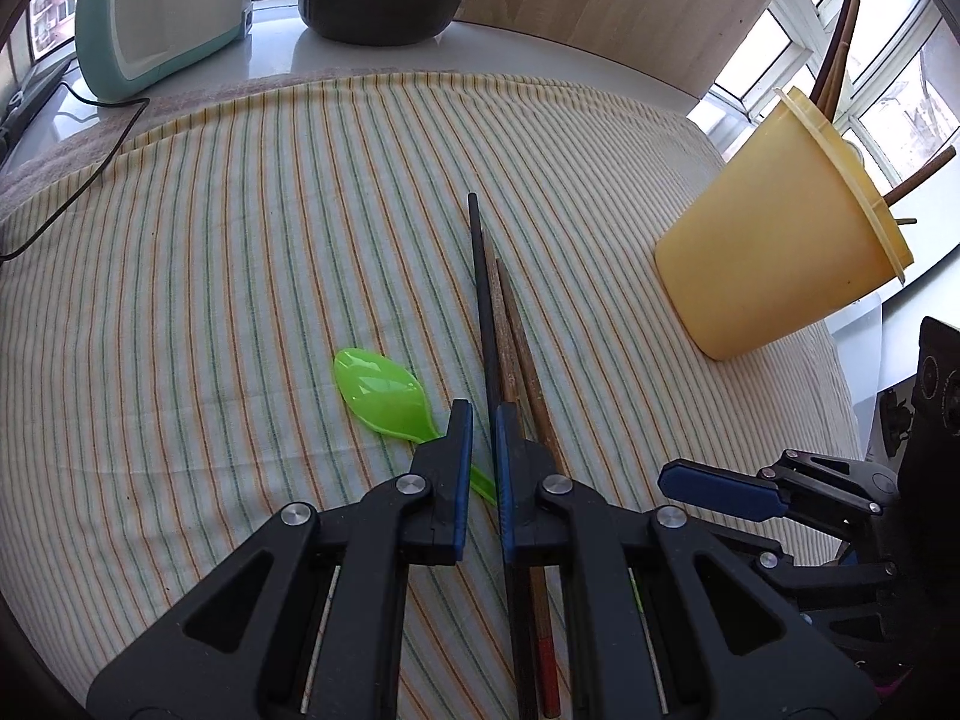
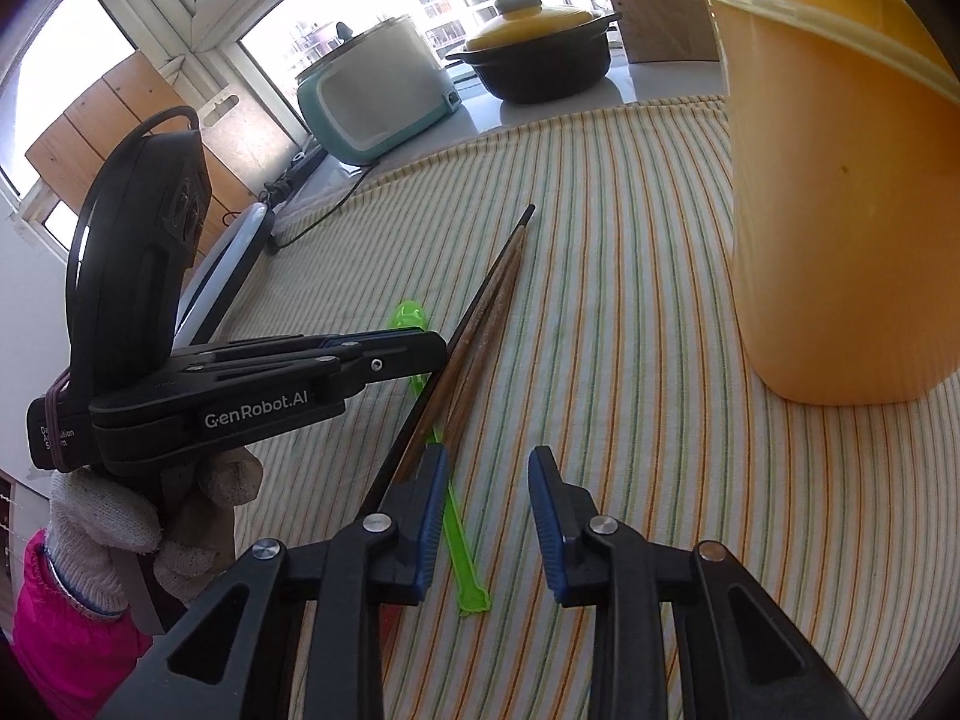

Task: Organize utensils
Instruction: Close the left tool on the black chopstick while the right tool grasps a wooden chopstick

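Chopsticks [image 1: 504, 348] sit by my nearly closed left gripper [image 1: 483, 420], not yet pinched I think, while my empty right gripper [image 2: 487, 462] waits apart near their yellow cup [image 1: 774, 252].

Black grippers [image 2: 483, 516] with blue pads [image 2: 433, 516], silver pivot screws, white "GenRobot.AI" lettering; hand [image 2: 150, 516] in speckled white glove, pink sleeve.

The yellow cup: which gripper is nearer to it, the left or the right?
Right. The right gripper is open with the yellow cup close ahead on its right side. The left gripper is over the chopsticks, farther from the cup.
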Demonstrator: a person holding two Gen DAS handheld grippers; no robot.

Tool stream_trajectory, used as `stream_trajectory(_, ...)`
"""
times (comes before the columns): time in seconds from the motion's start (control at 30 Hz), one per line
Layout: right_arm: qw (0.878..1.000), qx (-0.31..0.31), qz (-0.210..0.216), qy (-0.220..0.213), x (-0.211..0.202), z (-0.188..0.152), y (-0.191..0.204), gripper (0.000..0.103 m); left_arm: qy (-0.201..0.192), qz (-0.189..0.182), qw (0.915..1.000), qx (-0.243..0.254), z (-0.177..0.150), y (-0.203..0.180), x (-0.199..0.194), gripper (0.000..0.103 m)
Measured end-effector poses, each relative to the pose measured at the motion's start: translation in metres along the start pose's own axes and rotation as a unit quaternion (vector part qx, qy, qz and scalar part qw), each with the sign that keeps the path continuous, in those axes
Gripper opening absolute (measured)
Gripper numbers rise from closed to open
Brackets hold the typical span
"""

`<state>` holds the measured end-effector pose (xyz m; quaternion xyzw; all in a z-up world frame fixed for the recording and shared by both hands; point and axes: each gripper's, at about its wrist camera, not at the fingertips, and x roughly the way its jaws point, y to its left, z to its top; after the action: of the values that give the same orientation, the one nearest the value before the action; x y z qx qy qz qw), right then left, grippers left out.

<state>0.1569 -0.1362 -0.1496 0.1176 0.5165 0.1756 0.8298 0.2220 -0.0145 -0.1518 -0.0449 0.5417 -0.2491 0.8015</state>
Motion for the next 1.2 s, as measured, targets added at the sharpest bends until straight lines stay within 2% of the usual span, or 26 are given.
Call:
stream_trajectory(0.3, 1.0, 0.005, -0.003, -0.001, -0.001, 0.0, -0.003, 0.026, 0.01, 0.018, 0.9995, 0.022, 0.007, -0.011, 0.009, 0.005)
stream_trajectory(0.37, 1.0, 0.009, -0.003, 0.0, 0.0, 0.0, -0.004, 0.026, 0.017, 0.031, 0.9991, 0.024, 0.008, -0.012, 0.014, 0.005)
stream_trajectory(0.57, 1.0, 0.027, 0.0, 0.002, 0.006, 0.002, -0.006, 0.023, 0.011, 0.009, 0.9999, -0.006, 0.016, -0.001, 0.017, 0.005)
stream_trajectory(1.2, 0.998, 0.064, 0.006, 0.005, 0.03, 0.023, 0.002, 0.018, -0.008, 0.009, 0.9996, -0.024, -0.002, 0.023, -0.002, 0.005)
